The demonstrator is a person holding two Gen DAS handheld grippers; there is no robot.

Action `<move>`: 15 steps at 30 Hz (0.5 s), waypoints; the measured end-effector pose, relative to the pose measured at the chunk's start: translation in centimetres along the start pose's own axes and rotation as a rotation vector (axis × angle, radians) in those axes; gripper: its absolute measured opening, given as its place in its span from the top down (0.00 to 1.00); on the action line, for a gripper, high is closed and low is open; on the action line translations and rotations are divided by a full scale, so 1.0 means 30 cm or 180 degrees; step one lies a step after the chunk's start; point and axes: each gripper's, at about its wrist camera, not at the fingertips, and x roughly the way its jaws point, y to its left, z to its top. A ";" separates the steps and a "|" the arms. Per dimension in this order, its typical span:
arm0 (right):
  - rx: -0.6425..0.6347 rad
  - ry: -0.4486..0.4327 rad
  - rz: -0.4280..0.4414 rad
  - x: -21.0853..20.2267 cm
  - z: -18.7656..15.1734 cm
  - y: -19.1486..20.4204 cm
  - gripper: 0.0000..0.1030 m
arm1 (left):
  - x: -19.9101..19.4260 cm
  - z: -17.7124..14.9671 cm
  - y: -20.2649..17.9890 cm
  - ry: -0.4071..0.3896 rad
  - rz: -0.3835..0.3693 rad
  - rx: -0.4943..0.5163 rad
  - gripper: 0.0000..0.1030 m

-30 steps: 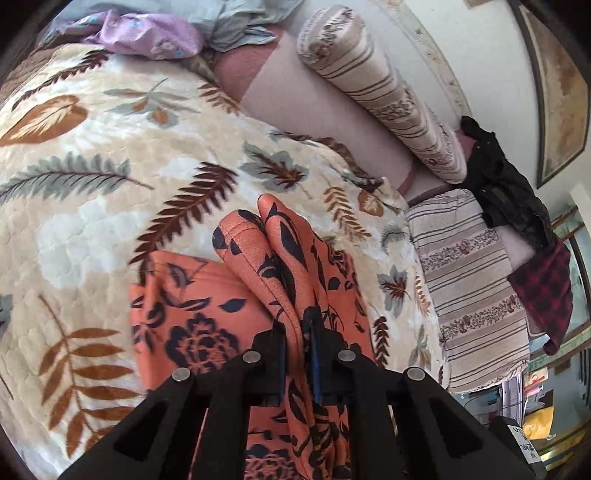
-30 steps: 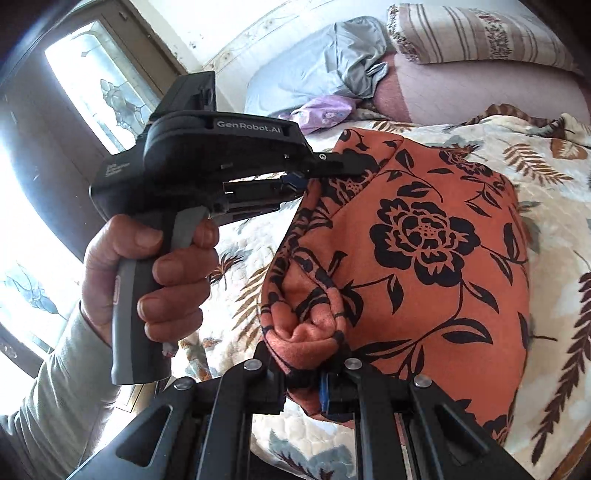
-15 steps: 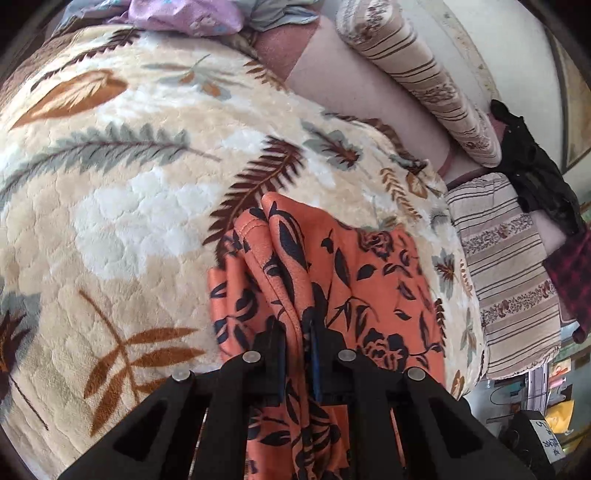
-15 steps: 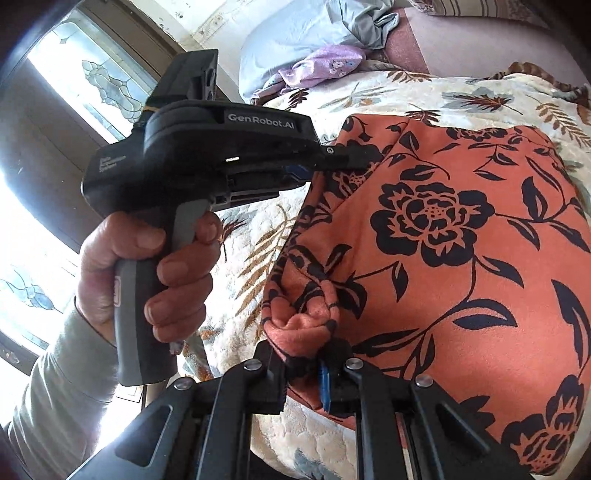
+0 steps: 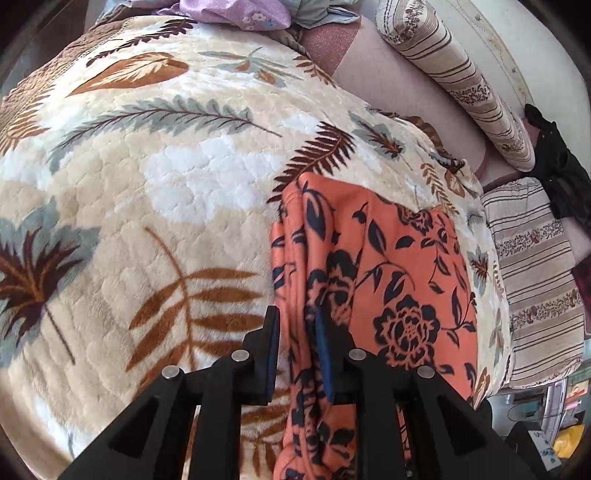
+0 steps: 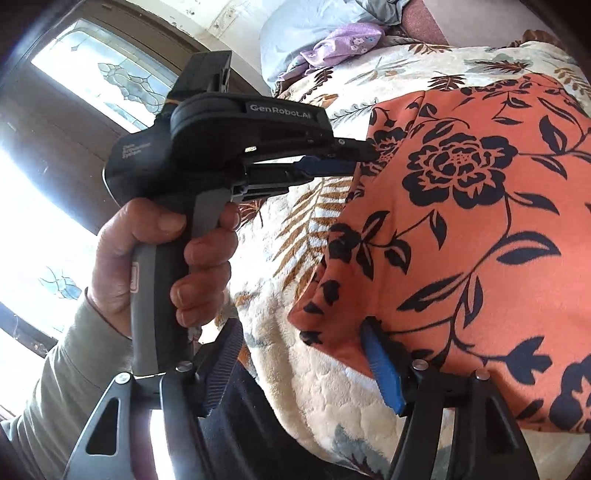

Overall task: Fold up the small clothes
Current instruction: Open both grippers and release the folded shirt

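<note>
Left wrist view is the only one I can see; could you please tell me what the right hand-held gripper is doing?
Observer: The right hand-held gripper is open, with its blue-padded finger against the near edge of the orange garment.
Operator: Thank you. Is anything clamped in it?
Observer: No; between its fingers only the leaf-print blanket shows.
Operator: And what is holding the gripper on my side?
Observer: A bare hand grips the handle of the left hand-held gripper, with a window behind it.

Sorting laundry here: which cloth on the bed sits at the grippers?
The orange floral garment, black-flowered, lies at both grippers; the lilac cloth and grey one lie far off.
</note>
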 end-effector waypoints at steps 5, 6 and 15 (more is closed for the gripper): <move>0.0260 -0.0007 0.0144 -0.114 -0.082 -0.068 0.33 | -0.038 -0.117 0.070 0.0053 0.0797 -0.0021 0.90; 0.0300 -0.0046 0.0151 -0.147 -0.097 -0.085 0.32 | -0.063 -0.140 0.078 0.0014 0.0834 -0.0050 0.90; 0.0707 -0.0499 0.0295 -0.410 -0.140 -0.219 0.31 | -0.198 -0.250 -0.110 -0.0382 0.0175 0.0128 0.50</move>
